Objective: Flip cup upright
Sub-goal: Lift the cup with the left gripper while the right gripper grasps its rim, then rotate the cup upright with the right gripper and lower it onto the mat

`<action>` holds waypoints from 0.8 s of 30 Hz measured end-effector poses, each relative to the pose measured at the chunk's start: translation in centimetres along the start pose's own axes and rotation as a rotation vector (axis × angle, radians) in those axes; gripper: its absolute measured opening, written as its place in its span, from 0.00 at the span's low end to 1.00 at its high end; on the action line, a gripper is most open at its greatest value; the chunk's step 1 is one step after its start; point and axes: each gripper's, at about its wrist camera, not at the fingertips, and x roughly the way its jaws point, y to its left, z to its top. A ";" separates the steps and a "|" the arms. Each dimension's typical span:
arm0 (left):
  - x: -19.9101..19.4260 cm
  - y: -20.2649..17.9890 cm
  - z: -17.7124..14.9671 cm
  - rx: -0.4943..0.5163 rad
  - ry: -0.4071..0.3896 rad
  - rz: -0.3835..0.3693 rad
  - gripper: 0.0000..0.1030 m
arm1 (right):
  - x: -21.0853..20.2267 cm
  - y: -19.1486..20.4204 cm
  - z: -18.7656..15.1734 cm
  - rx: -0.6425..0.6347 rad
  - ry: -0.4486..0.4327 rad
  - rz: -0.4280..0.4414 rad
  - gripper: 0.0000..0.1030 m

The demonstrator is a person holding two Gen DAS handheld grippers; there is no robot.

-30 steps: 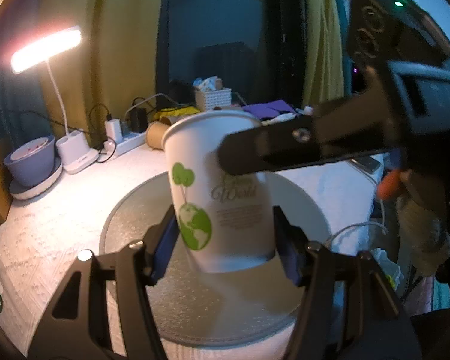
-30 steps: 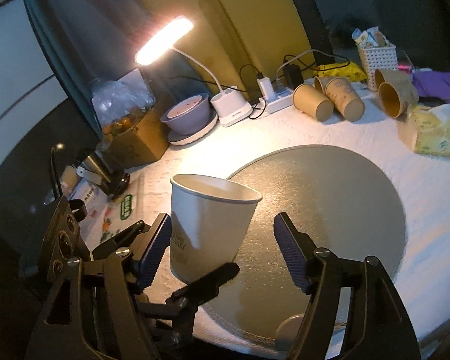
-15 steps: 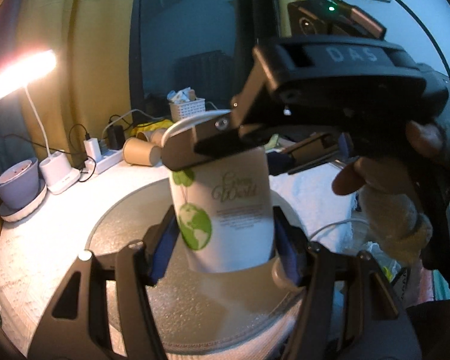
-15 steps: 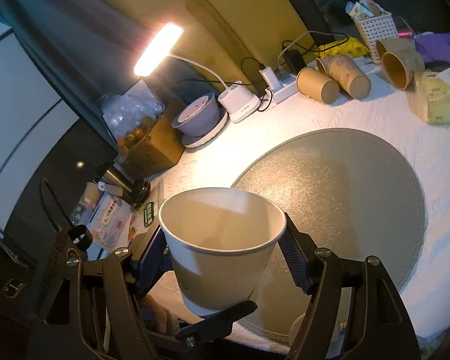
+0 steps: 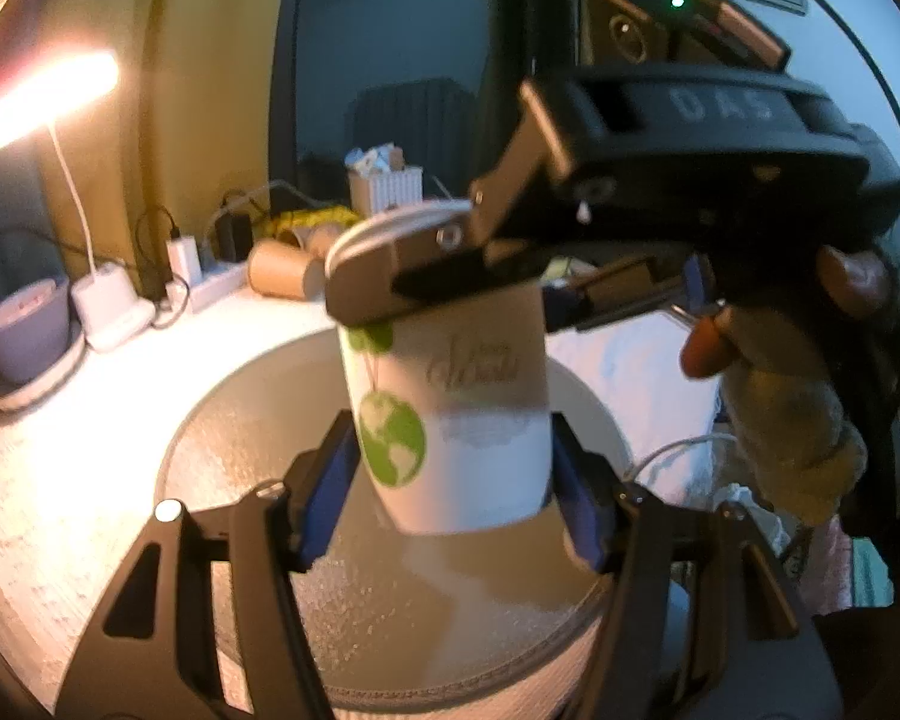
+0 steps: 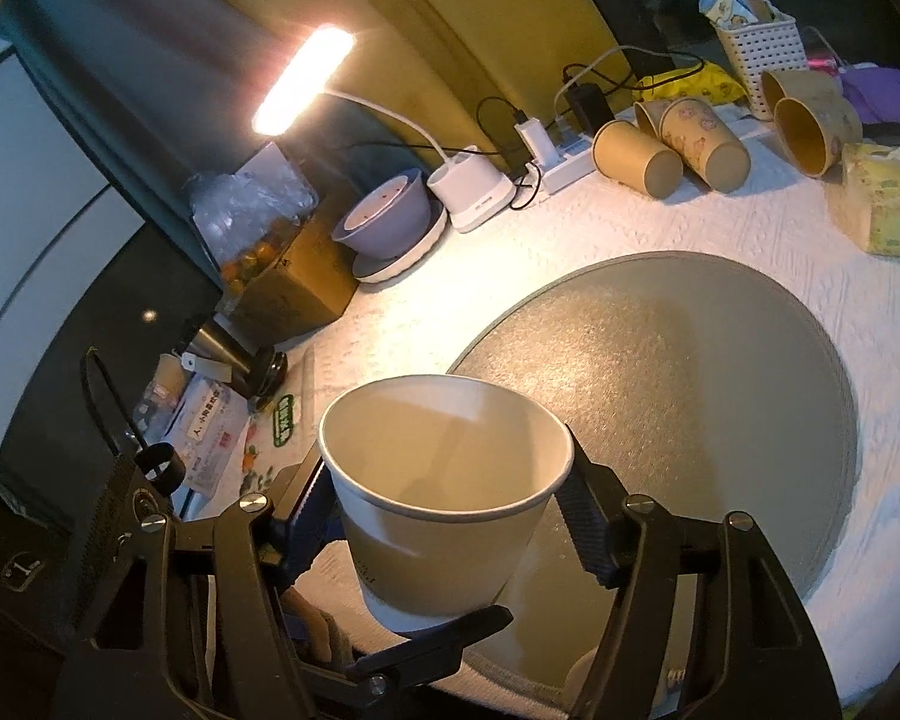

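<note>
Between both claws, smooth tapered paper cup (image 5: 450, 414), upright

I see the tabletop (image 6: 720, 222) under a white textured cloth. On it lie a round grey mat (image 6: 678, 360), three brown paper cups (image 6: 669, 147) on their sides, a tissue pack (image 6: 885, 204), a power strip (image 6: 564, 165) and a lamp base (image 6: 471, 192).
</note>
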 end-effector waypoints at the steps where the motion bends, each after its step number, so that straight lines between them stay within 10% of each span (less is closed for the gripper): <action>1: 0.2 0.2 -0.1 -0.008 0.009 -0.002 0.63 | 0.1 -0.1 0.1 -0.001 -0.001 -0.005 0.68; 24: 2.0 10.6 -0.7 -0.347 0.142 0.074 0.67 | 6.4 -1.1 3.9 -0.208 -0.045 -0.327 0.68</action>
